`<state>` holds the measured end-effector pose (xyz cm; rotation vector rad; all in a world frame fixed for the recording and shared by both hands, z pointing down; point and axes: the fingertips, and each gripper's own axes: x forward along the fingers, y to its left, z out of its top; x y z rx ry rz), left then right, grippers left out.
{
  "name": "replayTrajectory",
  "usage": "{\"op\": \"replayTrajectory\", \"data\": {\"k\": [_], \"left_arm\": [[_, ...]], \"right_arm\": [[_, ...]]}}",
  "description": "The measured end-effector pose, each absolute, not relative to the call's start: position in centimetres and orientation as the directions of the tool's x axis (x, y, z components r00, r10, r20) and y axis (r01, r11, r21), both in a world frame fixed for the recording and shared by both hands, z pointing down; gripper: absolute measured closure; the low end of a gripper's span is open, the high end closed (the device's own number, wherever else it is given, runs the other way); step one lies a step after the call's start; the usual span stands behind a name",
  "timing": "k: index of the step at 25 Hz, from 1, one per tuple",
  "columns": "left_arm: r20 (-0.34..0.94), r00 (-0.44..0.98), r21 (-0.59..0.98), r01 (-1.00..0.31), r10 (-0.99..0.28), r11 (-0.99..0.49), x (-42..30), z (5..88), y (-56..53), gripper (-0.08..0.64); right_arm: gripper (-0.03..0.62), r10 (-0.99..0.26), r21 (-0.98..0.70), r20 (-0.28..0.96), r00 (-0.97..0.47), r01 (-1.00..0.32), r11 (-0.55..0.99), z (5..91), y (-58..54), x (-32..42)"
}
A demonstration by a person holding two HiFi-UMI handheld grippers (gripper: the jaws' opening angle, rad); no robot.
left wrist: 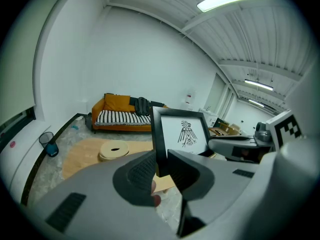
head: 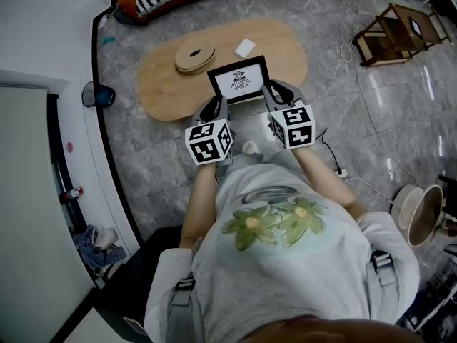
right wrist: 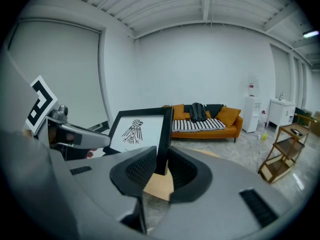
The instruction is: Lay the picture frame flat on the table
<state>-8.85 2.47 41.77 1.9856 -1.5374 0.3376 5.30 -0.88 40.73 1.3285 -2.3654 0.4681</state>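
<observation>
The person reached both arms forward, side by side. The left forearm (head: 201,195) and right forearm (head: 323,171) were bare below short sleeves. Each hand carried a claw angled forward and somewhat downward, its marker cube on top: left cube (head: 209,141), right cube (head: 292,126). The left claw (head: 213,106) was closed on the frame's (head: 241,79) left edge. In its own view, the left claw (left wrist: 161,164) had both pads against the dark border. The right claw (head: 274,96) gripped the opposite edge the same way, with the right claw (right wrist: 161,163) clamped on the border. A fingertip (left wrist: 156,200) showed beneath the left claw.
</observation>
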Motion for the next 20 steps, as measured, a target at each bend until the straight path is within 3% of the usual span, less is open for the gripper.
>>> {"op": "replayTrajectory", "data": {"k": [20], "left_arm": [[0.572,0.323,0.34,-0.93,-0.754,-0.141,-8.8,44.5,-1.1,0.477]], "right_arm": [[0.515,-0.699,-0.101,0.542,-0.467,-0.862,0.498,43.4,-4.5,5.3]]}}
